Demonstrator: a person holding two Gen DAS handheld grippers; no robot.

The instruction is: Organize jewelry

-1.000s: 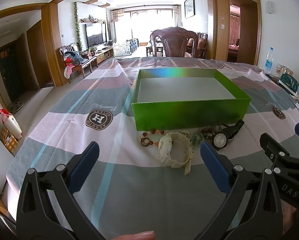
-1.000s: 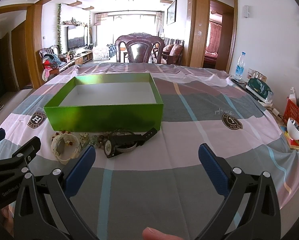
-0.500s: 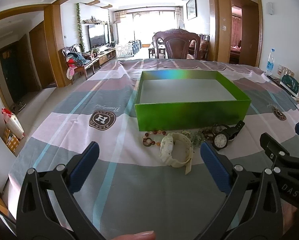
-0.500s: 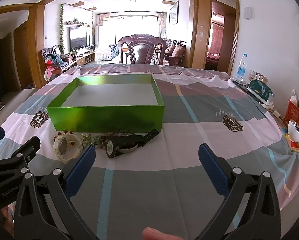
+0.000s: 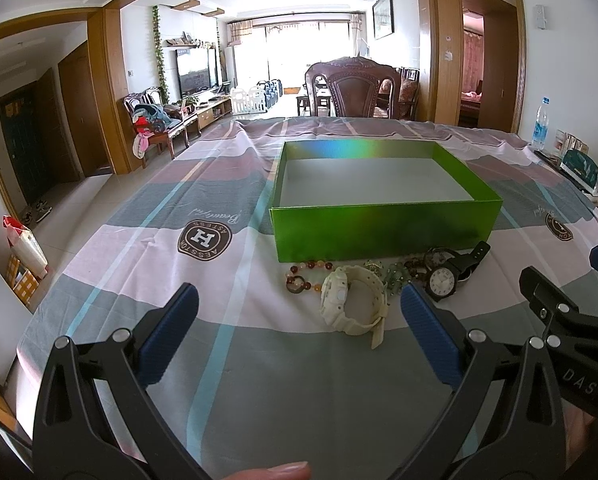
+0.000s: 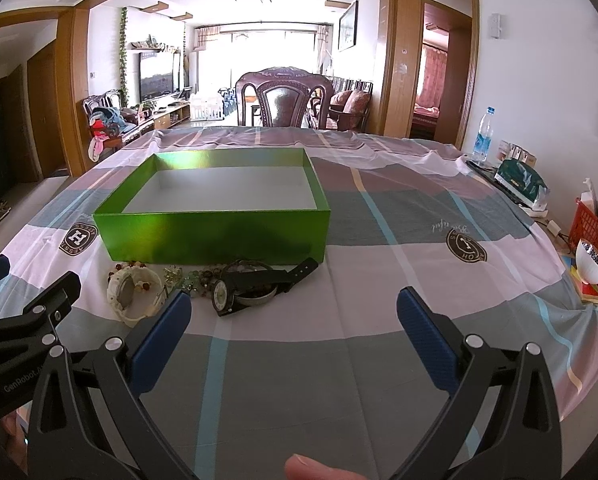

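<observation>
An empty green box (image 5: pixel 383 232) (image 6: pixel 215 236) sits mid-table on the plaid cloth. Along its near wall lies a row of jewelry: a red bead bracelet (image 5: pixel 305 276), a cream watch (image 5: pixel 351 300) (image 6: pixel 133 292), greenish beads (image 5: pixel 397 274) (image 6: pixel 191 278) and a black watch (image 5: pixel 449 274) (image 6: pixel 255 284). My left gripper (image 5: pixel 295 328) hovers open just short of the cream watch, holding nothing. My right gripper (image 6: pixel 295 320) is open too, to the right of the pile and short of the black watch. Each gripper shows at the edge of the other's view.
A dark wooden chair (image 6: pixel 285 98) stands at the table's far end. On the right edge are a water bottle (image 6: pixel 483 132), a green pouch (image 6: pixel 521 184), a red basket (image 6: pixel 595 240) and a white bowl (image 6: pixel 591 266). Open cloth stretches right of the box.
Both grippers have lifted and tilted a little, so the box and jewelry sit lower in the views. The fingers stay open and nothing on the table has moved.
</observation>
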